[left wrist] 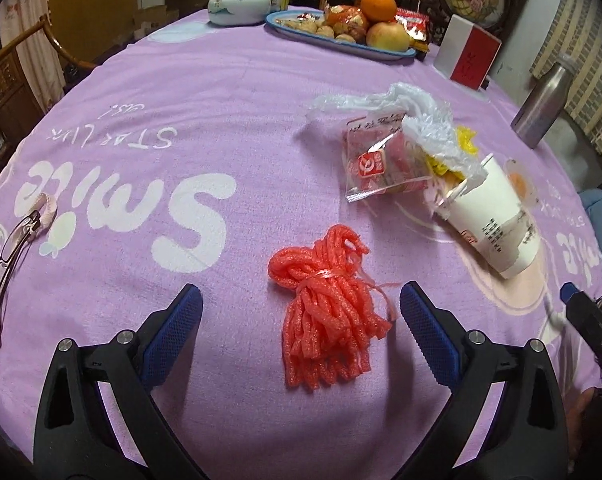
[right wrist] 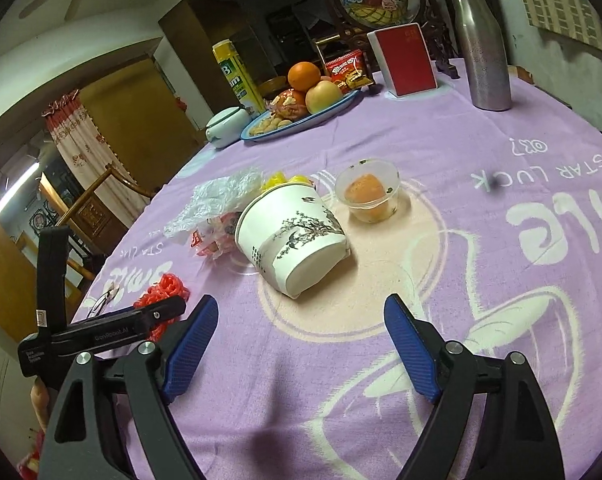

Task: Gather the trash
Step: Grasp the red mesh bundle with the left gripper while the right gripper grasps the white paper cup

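the round table under its lilac "smile" tablecloth [left wrist: 241, 92] took up nearly all of both views. at its far edge sat the blue fruit tray [right wrist: 341, 108], the steel bottle [right wrist: 485, 46] and a red-and-white box [left wrist: 469, 53], none of which looked like trash.

the trash lay mid-table. the biggest piece was the paper cup [right wrist: 297, 244], tipped on its side with its mouth turned away from the right gripper, stuffed with yellow scraps and a crumpled white plastic bag [left wrist: 417, 108]. a clear snack wrapper [left wrist: 381, 160] touched the cup's mouth. just beside the cup stood a small clear cup [right wrist: 369, 196] with something orange inside. nearer the left gripper lay a tied bundle of pink foam netting [left wrist: 327, 312].

the left gripper [left wrist: 301, 320] hung with its jaws wide apart, the bundle lying between the pads but not pinched. the right gripper [right wrist: 301, 320] was likewise spread wide and empty, pointed at the cup's base, well short of it.

to do this step well, the left should probably lower until the pads straddle the tied waist of the netting, then close gently: the foam would likely squash and spring. the right would do better gripping the cup across its wall, keeping the mouth raised so the scraps do not spill. the spectacles [left wrist: 9, 268] at the table's edge should be left alone.
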